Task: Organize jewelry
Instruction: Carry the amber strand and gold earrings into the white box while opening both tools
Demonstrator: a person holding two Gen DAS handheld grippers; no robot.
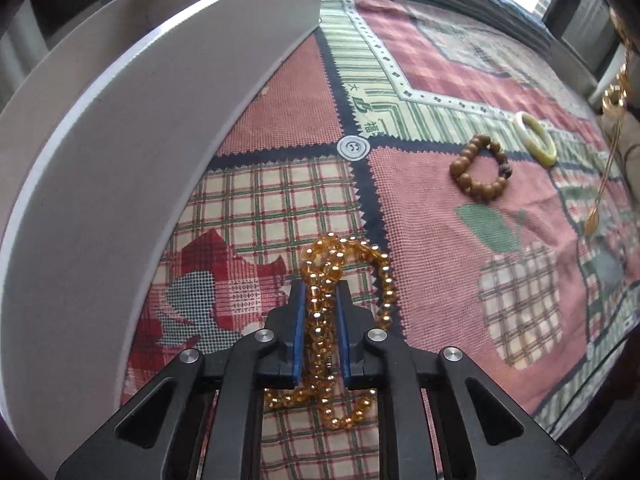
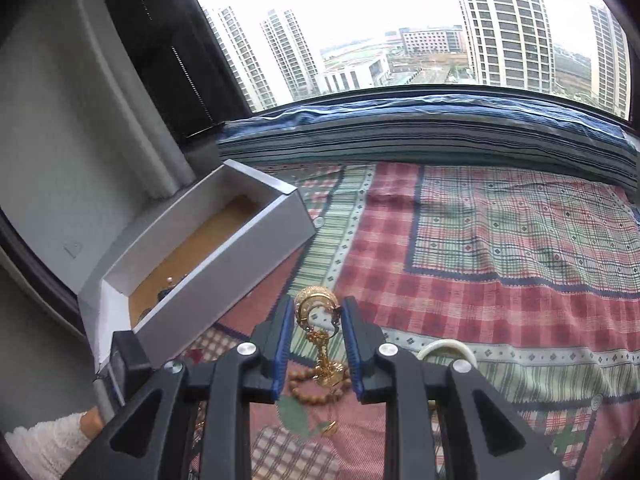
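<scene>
My left gripper point(image 1: 319, 290) is shut on an amber bead necklace point(image 1: 320, 332) that trails onto the patterned cloth beside the white box point(image 1: 132, 132). My right gripper point(image 2: 316, 312) is shut on a gold ornament with a hanging chain point(image 2: 314, 308), held above the cloth; it also shows at the right edge of the left wrist view point(image 1: 614, 98). A brown wooden bead bracelet point(image 1: 480, 168) and a pale jade bangle point(image 1: 538, 138) lie on the cloth. Both show below my right gripper, the bracelet point(image 2: 308, 394) and the bangle point(image 2: 444, 347). The open white box point(image 2: 224, 264) holds small items.
A patchwork cloth point(image 1: 420, 240) covers the bed. A folded striped blanket point(image 2: 420, 136) lies along the window at the far edge. A grey wall panel point(image 2: 60, 140) stands left of the box. A sleeve and hand point(image 2: 52, 436) show at the lower left.
</scene>
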